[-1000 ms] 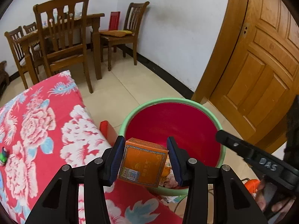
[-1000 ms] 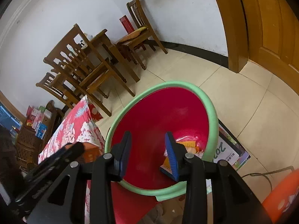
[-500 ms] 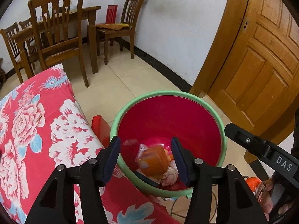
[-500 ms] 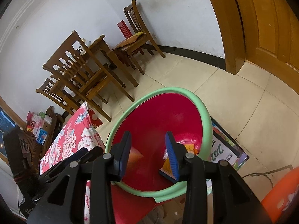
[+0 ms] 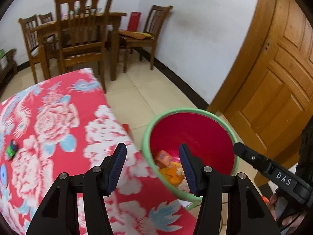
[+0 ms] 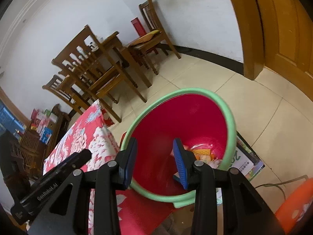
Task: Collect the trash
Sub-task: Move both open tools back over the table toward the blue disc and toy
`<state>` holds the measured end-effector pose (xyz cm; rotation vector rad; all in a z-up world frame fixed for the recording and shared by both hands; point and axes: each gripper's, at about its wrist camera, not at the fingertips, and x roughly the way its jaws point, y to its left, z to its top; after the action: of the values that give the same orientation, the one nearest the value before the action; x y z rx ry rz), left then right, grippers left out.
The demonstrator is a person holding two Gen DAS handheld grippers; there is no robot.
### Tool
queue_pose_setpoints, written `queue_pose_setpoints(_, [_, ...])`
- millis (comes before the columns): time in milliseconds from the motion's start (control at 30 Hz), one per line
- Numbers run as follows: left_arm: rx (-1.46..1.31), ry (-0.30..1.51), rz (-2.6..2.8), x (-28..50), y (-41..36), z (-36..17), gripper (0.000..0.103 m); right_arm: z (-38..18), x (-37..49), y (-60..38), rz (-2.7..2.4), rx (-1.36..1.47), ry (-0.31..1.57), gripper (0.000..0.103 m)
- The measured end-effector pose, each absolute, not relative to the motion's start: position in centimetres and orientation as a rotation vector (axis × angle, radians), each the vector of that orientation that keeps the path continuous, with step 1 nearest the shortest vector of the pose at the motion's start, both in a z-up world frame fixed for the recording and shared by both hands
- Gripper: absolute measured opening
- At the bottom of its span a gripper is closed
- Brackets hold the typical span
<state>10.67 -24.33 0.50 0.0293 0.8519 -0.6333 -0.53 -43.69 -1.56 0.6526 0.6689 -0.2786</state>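
Note:
A red bucket with a green rim (image 5: 195, 110) stands on the floor beside the table; it also shows in the right wrist view (image 6: 230, 117). An orange box (image 5: 163, 157) lies inside on other wrappers. My left gripper (image 5: 152, 166) is open and empty, over the table edge and the bucket's near rim. My right gripper (image 6: 154, 160) is open and empty above the bucket's mouth. A small green wrapper (image 5: 11, 149) lies on the red flowered tablecloth (image 5: 54, 121) at the left.
Wooden chairs (image 5: 82, 39) and a dining table stand behind. A wooden door (image 5: 277, 78) is at the right. Papers (image 6: 246, 160) lie on the tile floor beside the bucket. An orange stool (image 6: 293, 205) is at the lower right.
My left gripper opened and dropped the orange box into the bucket, then swung left and back over the tablecloth. The right gripper stayed open above the bucket.

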Motion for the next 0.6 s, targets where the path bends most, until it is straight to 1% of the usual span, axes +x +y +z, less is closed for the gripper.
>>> queue_pose_setpoints(167, [-0.003,0.841,-0.574,10.5,-21.2,1.2,0.057,-0.8,0.2,-41.3,-0.224,0.608,0.68,0.04])
queue_pose_setpoints(267, [-0.018,0.831,-0.538,10.4,-19.2,1.6,0.057,-0.4,0.7,-39.8,-0.197,0.584,0.687,0.044])
queue_pose_setpoints(467, [-0.051,0.814,-0.455,10.5,-15.1,1.9,0.057,0.3,1.9,-36.2,-0.131,0.521,0.708,0.044])
queue_pose_setpoints(600, [-0.075,0.809,-0.405,10.6,-12.3,2.0,0.057,0.6,3.0,-33.7,-0.084,0.481,0.722,0.047])
